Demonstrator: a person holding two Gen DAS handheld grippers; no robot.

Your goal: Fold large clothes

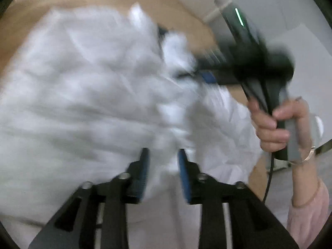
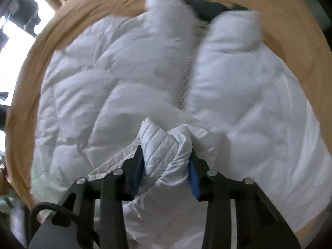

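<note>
A white quilted puffer jacket (image 2: 103, 78) lies spread front-up on a tan cover (image 2: 25, 108), its zipper (image 2: 186, 78) running up the middle to the collar. My right gripper (image 2: 166, 151) points steeply down and is shut on a bunched fold of the jacket's edge. In the left wrist view the jacket (image 1: 83, 87) fills the blurred frame. My left gripper (image 1: 163, 153) hovers over it with its blue pads apart and nothing pinched. The right gripper (image 1: 186, 71) shows there at the right, held by a hand (image 1: 274, 122), with white fabric at its tips.
The tan cover (image 1: 41, 6) rings the jacket on all sides. A bright window (image 2: 14, 41) lies to the left in the right wrist view. A black cable (image 1: 268, 178) hangs below the hand, above a pink sleeve (image 1: 307, 217). Pale floor (image 1: 300, 51) lies beyond the cover's right edge.
</note>
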